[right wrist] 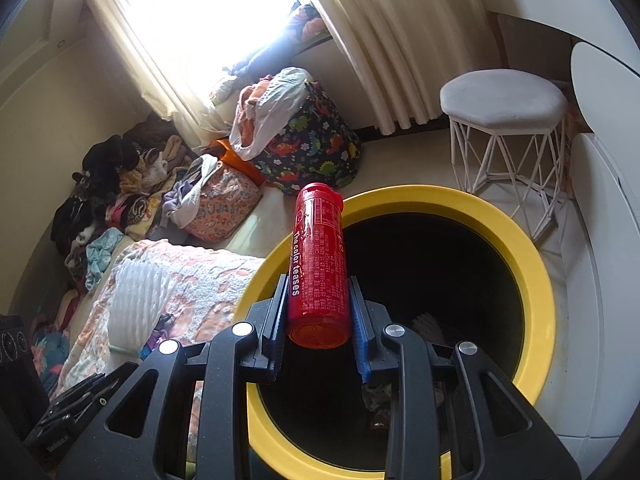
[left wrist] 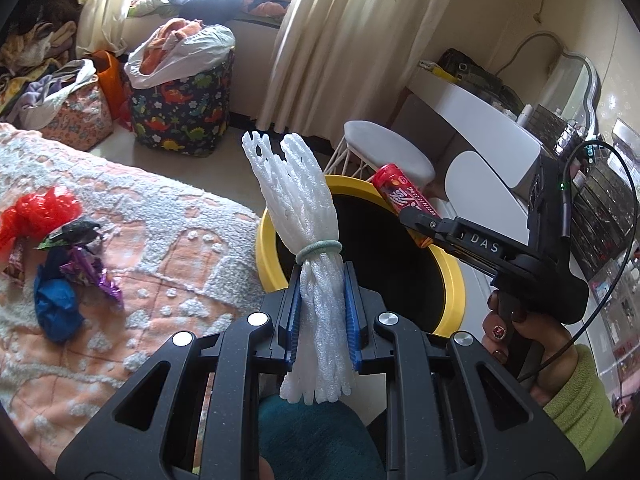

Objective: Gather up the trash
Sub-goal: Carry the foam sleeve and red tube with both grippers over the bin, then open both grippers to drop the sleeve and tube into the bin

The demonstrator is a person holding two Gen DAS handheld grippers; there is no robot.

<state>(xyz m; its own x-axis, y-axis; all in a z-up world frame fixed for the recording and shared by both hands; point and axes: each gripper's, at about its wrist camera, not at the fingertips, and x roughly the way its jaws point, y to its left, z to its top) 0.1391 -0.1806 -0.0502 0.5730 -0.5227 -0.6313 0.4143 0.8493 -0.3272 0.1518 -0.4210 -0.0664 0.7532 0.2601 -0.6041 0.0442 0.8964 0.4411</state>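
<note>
In a cluttered bedroom beside the bed [left wrist: 160, 240], the left hand-held gripper [left wrist: 322, 312] pinches a white foam net bundle [left wrist: 304, 208] and the right hand-held gripper [right wrist: 318, 320] clamps a red tube [right wrist: 318, 264], both over the yellow-rimmed bin [right wrist: 536, 280].

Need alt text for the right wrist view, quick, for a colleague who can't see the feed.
The right gripper holds a red tube in its jaws, over the yellow-rimmed bin, whose dark inside shows some scraps at the bottom. To the left lies a bed with a pink blanket; beyond are a white stool and a dinosaur-print laundry bag.
</note>
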